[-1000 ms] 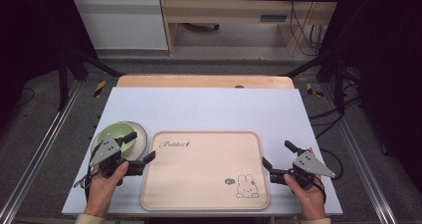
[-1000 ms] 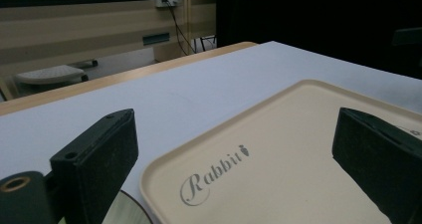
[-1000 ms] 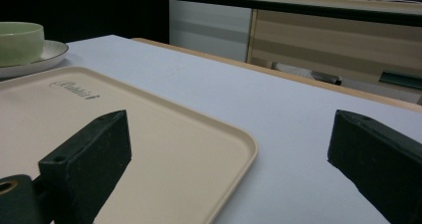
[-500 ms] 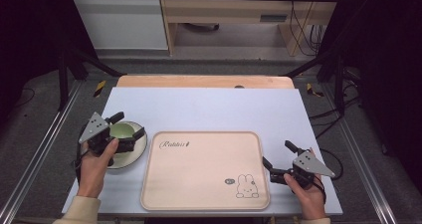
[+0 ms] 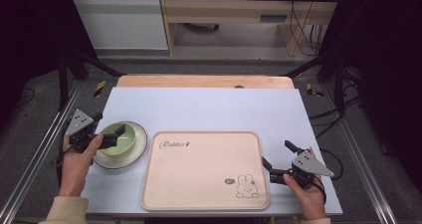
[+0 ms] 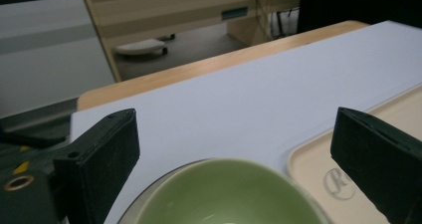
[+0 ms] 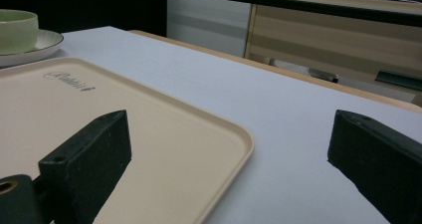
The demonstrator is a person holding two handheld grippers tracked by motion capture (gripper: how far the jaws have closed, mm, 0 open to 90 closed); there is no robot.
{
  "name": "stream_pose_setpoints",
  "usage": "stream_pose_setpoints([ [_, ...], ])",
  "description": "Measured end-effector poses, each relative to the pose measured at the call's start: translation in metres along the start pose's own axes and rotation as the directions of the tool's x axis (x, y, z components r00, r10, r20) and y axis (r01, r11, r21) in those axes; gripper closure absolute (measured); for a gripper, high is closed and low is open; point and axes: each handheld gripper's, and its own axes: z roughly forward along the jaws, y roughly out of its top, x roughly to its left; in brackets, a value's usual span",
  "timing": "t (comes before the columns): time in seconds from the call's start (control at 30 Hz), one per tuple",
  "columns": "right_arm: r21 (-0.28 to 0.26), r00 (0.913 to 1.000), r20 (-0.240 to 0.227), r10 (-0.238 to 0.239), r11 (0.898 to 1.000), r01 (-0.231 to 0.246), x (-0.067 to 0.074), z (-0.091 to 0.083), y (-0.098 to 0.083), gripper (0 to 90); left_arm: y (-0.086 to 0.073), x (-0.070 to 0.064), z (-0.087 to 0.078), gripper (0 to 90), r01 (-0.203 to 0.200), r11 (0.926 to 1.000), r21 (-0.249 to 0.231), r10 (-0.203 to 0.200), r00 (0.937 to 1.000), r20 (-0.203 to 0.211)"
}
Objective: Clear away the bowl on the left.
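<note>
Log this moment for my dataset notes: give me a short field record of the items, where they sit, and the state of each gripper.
bowl: green bowl, standing on the plate
plate: white plate, on the table left of the tray
tray: beige tray with a rabbit print, nothing on it
table: white table
left gripper: left gripper open, fingers on either side of the bowl, not closed on it
right gripper: right gripper open, at the tray's right edge, holding nothing

left gripper point(image 5: 107, 124): fingers spread wide, raised | right gripper point(image 5: 278, 158): fingers spread wide, low, level
</note>
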Motion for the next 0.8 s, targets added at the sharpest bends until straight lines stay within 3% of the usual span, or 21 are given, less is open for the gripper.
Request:
stream_pose_setpoints([
  [0.17, 0.003, 1.0, -0.006, -0.004, 1.0, 0.004, 0.001, 0.001, 0.0, 3.7, -0.009, 0.015, -0.002, 6.1, 0.062, 0.9966, 0.055, -0.057, 0.995, -0.082],
  [0.23, 0.006, 1.0, -0.006, -0.007, 1.0, 0.007, 0.001, 0.002, 0.0, 3.7, -0.015, 0.023, -0.004, 9.8, 0.105, 0.992, 0.071, -0.099, 0.9915, -0.085],
  [0.43, 0.008, 1.0, -0.005, -0.007, 1.0, 0.007, 0.001, 0.002, 0.0, 3.7, -0.019, 0.028, -0.004, 14.8, 0.14, 0.9824, 0.124, -0.131, 0.9883, -0.077],
  [0.47, 0.008, 0.9999, -0.004, -0.01, 1.0, 0.01, 0.001, 0.002, 0.0, 3.7, -0.019, 0.028, -0.004, 20.8, 0.144, 0.9775, 0.154, -0.13, 0.9868, -0.096],
  [0.5, 0.008, 0.9999, -0.004, -0.01, 1.0, 0.01, 0.001, 0.002, 0.0, 3.7, -0.019, 0.028, -0.004, 22.9, 0.144, 0.9775, 0.154, -0.13, 0.9868, -0.096],
  [0.6, 0.007, 0.9999, -0.009, -0.009, 1.0, 0.009, 0.002, 0.002, 0.0, 3.8, -0.02, 0.027, -0.003, 24.4, 0.164, 0.9643, 0.208, -0.145, 0.984, -0.103],
  [0.63, 0.007, 0.9999, -0.01, -0.009, 1.0, 0.009, 0.002, 0.002, 0.0, 3.8, -0.021, 0.027, -0.002, 26.1, 0.161, 0.9594, 0.231, -0.14, 0.9845, -0.106],
  [0.67, 0.007, 0.9999, -0.011, -0.009, 1.0, 0.009, 0.002, 0.002, 0.0, 3.8, -0.023, 0.028, -0.001, 29.9, 0.171, 0.9495, 0.263, -0.14, 0.9815, -0.131],
  [0.8, 0.008, 0.9999, -0.011, -0.008, 1.0, 0.008, 0.002, 0.002, 0.0, 3.8, -0.029, 0.032, 0.0, 34.0, 0.185, 0.9451, 0.27, -0.148, 0.9774, -0.152],
])
